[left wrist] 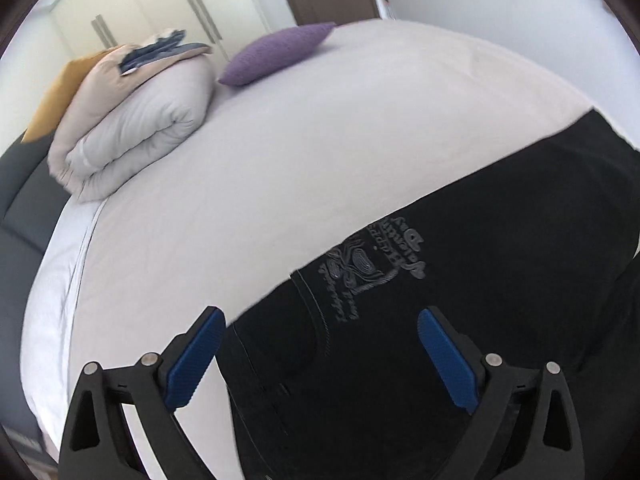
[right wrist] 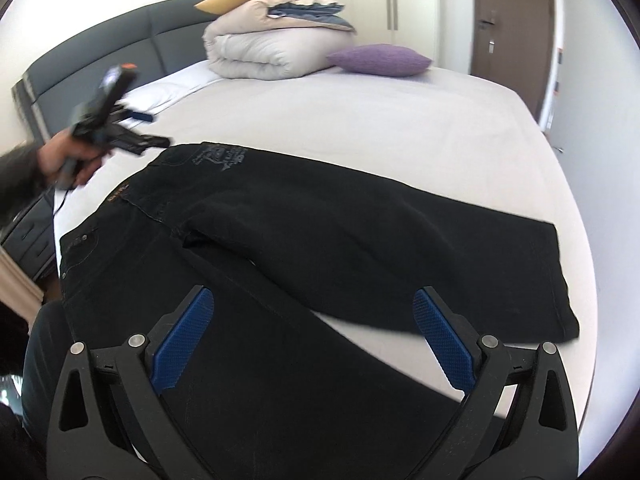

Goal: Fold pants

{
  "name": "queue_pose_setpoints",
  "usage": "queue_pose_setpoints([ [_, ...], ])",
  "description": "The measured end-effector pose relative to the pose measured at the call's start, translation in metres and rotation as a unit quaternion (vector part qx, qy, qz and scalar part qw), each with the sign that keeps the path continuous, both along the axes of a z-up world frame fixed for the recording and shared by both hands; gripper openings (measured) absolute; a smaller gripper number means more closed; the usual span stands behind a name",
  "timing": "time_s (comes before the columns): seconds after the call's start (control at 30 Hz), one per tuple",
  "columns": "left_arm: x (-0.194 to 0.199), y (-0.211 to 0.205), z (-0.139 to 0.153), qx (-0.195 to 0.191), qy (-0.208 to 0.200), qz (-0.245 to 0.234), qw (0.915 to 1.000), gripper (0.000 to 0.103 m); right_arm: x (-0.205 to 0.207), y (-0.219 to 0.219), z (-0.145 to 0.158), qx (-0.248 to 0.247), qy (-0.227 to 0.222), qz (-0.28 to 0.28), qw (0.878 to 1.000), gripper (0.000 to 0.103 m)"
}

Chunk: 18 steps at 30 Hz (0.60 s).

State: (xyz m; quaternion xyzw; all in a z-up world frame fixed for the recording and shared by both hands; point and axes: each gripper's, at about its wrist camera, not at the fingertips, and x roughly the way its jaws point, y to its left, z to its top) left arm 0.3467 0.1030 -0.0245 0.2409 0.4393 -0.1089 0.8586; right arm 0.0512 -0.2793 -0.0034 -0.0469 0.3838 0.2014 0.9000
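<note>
The black denim pants with grey embroidery near the waistband (right wrist: 304,236) lie spread on the pale, sheet-covered bed (right wrist: 400,120). In the right wrist view the waist sits at the left of the frame and the legs run toward the lower right, one leg ending in a hem at the right edge, the other passing under the camera. So the long axis runs left to right across the picture.

The left gripper (right wrist: 132,128), in the person's hand (right wrist: 64,160), hangs at the upper left just beside the waistband corner, its blue pads wide apart and empty. The right gripper (right wrist: 316,344) hovers over the nearer leg at mid-length, jaws equally wide, holding nothing. By this reading the left is nearer the waist and the right nearer the hems, suiting a fold along the length.
</note>
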Motion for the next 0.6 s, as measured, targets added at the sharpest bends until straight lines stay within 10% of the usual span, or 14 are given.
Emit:
queue_pose_setpoints([
  [0.07,0.029,-0.002,-0.010,0.049,0.014,-0.033,0.9982,0.093,0.008,-0.002,-0.001,0.002,-0.004,0.024,1.000,0.100],
  [0.4,0.099,0.004,-0.087,0.059,0.180,-0.095,0.9773,0.089,0.054,-0.003,-0.035,0.001,0.048,0.091,0.995,0.074],
  [0.5,0.102,0.016,-0.098,0.008,0.199,-0.076,0.9771,0.088,0.067,0.001,-0.039,-0.002,0.052,0.106,0.993,0.063],
  [0.6,0.091,0.016,-0.101,-0.021,0.206,-0.079,0.9751,0.063,0.077,0.007,-0.037,-0.004,0.050,0.117,0.992,0.053],
])
